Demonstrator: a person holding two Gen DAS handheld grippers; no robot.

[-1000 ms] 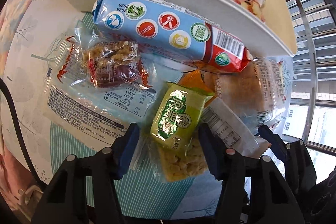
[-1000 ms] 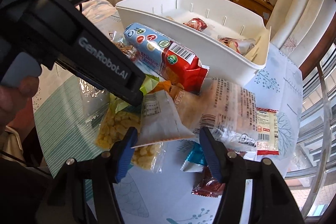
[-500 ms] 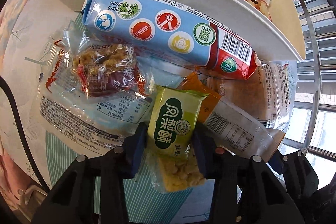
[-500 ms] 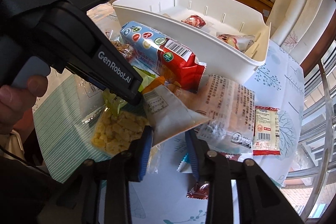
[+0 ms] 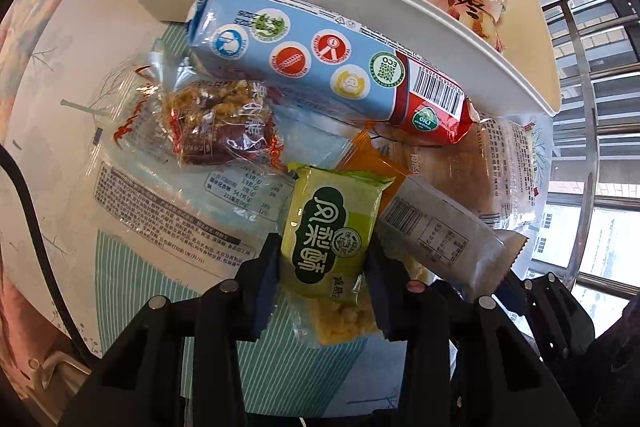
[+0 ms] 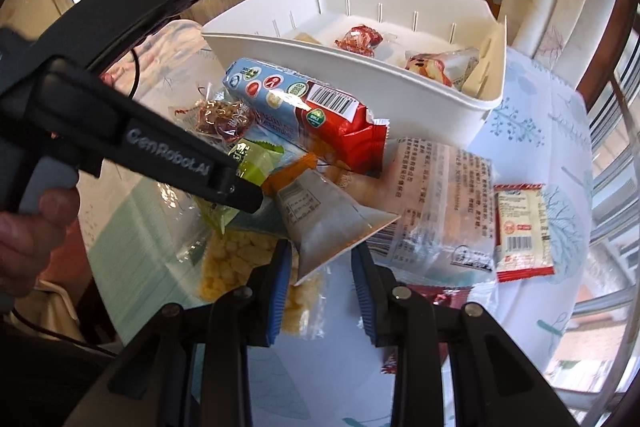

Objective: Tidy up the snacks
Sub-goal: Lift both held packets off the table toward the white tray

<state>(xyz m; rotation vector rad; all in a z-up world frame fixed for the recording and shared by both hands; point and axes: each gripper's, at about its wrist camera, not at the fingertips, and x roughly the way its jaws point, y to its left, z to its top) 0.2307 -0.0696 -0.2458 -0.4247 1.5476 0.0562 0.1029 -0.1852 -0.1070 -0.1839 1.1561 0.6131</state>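
My left gripper (image 5: 324, 267) is shut on a green snack packet (image 5: 332, 227), its pads pressing both sides; the packet (image 6: 256, 159) also shows in the right wrist view under the left tool. My right gripper (image 6: 320, 279) is shut on the corner of a grey packet (image 6: 328, 227) with an orange edge, which also shows as the grey packet (image 5: 440, 239) in the left wrist view. Both point steeply down at a snack pile on the table. A white bin (image 6: 320, 55) stands just behind the pile and holds a few wrapped snacks.
A blue and red biscuit pack (image 5: 300, 55) leans against the bin wall. A clear-wrapped brown snack (image 5: 216, 123), a yellow puffed snack bag (image 6: 228, 259), a large printed clear bag (image 6: 440, 195) and a small red and white packet (image 6: 520, 231) lie around. A hand (image 6: 32, 235) grips the left tool.
Both pairs of jaws have closed in from wide apart. The left now clamps the green packet and the right clamps the grey packet's corner. The hands barely shifted.
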